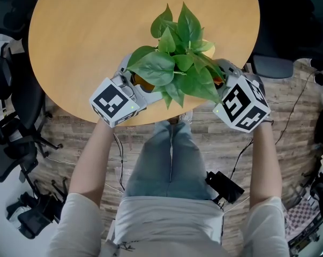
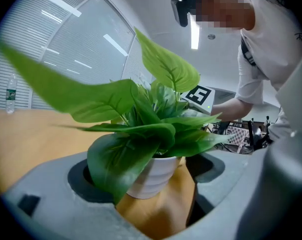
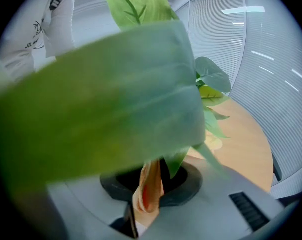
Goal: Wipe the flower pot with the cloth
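A leafy green plant stands near the front edge of the round wooden table; its leaves hide the pot from above. The white ribbed flower pot shows in the left gripper view, between the wide-apart jaws of my left gripper, with table showing between the pot and the right-hand jaw. My left gripper is open at the plant's left. My right gripper is at the plant's right, shut on a peach-orange cloth. A big leaf covers most of the right gripper view.
Black office chairs stand left of the table and another dark chair at the upper right. Cables and a black box lie on the wood floor. A water bottle stands at the table's far side.
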The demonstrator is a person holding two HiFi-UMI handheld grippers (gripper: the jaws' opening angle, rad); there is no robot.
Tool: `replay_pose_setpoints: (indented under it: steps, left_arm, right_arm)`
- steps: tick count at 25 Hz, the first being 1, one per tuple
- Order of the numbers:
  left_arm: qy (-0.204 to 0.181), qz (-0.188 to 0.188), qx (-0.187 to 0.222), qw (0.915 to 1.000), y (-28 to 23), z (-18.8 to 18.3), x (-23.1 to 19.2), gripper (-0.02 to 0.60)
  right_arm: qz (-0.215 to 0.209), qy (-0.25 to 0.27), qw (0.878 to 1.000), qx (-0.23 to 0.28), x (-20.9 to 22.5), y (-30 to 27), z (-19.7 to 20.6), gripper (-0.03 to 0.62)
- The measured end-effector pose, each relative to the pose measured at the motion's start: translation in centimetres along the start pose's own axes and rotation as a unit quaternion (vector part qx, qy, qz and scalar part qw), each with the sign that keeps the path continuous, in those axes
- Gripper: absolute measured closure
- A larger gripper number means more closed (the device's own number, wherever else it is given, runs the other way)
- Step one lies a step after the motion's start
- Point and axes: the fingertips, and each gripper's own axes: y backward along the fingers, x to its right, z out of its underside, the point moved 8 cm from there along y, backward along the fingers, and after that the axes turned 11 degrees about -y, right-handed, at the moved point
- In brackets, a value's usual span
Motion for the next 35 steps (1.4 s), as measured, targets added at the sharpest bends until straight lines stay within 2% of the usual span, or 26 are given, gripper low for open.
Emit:
replay_pose_setpoints:
  steps: [17,35]
  left_arm:
    - [0.025,-0.086,0.005,0.996,-0.9,-0.6,1.8,0.127]
    - [0.046,-0.175,-0.021,0.9833,-1.9,-0.7,3.7,0.129]
  right_arm:
    - [-0.01,-0.012,1.0,0.008,-1.3,0.7,0.8,0.533]
    - [-0.021,-0.01,1.0,0.013,-2.6,0.8,1.2,0.533]
